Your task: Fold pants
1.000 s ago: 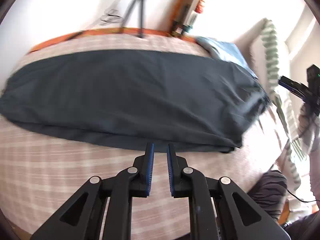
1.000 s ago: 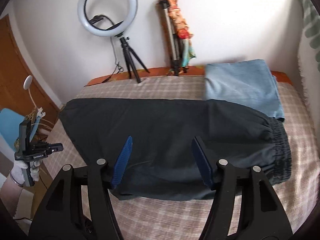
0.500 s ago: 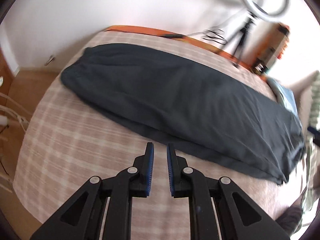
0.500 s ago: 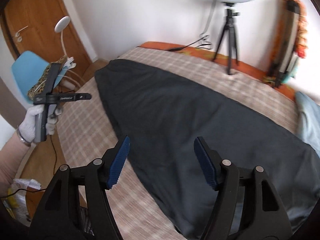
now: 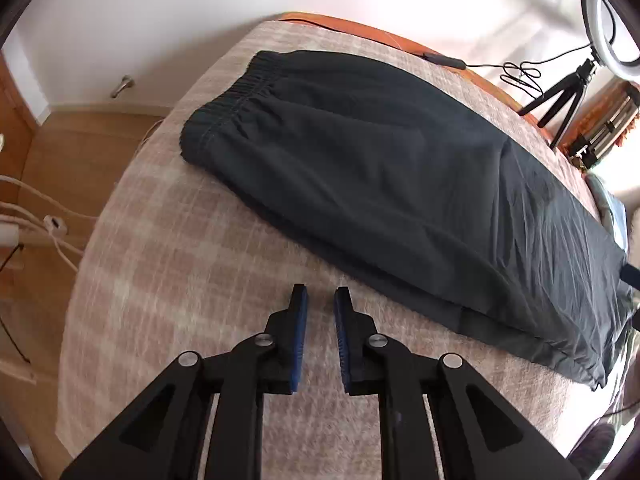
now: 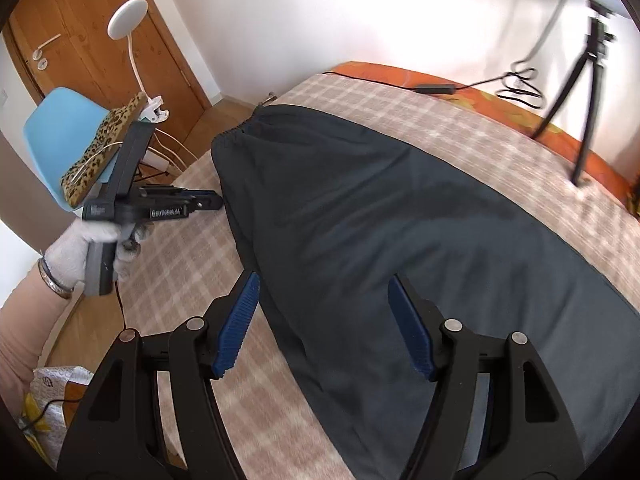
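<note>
Dark pants [image 5: 400,184] lie flat across the checked bed [image 5: 168,280], waistband at ten o'clock. The left gripper [image 5: 321,300] hovers over bare cover, jaws narrow (holding nothing). The right gripper [image 6: 324,292] stands wide above the pants, empty.

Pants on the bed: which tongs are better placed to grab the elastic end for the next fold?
Probably left. The left tongs, nearly closed and empty, hover over bare blanket nearer the pants' elastic end. The right tongs gape over mid-fabric.

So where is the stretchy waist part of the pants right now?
The elastic waistband sits at the far left end of the dark pants in the left wrist view, near the corner of the checked bed cover, closest to the wooden door.
</note>
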`<state>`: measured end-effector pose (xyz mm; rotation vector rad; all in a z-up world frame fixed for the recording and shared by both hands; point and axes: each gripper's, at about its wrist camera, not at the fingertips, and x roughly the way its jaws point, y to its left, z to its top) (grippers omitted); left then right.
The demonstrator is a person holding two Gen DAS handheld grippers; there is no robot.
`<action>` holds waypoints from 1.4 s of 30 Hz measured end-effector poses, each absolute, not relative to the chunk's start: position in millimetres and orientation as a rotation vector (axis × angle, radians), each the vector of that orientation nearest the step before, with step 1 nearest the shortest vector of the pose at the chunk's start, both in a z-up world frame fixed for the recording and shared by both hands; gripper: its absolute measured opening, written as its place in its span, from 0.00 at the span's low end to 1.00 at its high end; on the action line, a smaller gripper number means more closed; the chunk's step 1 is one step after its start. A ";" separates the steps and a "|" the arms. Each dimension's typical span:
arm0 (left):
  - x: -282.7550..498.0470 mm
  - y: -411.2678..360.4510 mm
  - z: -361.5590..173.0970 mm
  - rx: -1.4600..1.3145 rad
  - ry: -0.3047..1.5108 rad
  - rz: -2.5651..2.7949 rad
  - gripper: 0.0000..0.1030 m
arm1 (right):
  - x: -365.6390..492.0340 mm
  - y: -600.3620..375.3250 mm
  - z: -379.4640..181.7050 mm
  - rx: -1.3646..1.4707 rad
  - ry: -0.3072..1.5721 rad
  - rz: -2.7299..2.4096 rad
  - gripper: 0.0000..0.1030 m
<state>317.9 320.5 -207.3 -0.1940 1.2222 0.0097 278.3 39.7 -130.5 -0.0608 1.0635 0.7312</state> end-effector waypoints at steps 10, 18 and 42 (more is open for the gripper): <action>324.6 345.4 -207.4 -0.212 1.103 -0.009 0.14 | 310.9 129.0 -152.7 -0.124 1.081 0.840 0.68; 341.0 388.6 -212.4 -0.264 1.066 0.080 0.14 | 374.3 190.3 -165.4 0.087 1.185 0.875 0.65; 371.1 359.3 -196.3 -0.288 0.846 -0.134 0.16 | 482.4 194.3 -219.8 0.432 1.395 0.787 0.65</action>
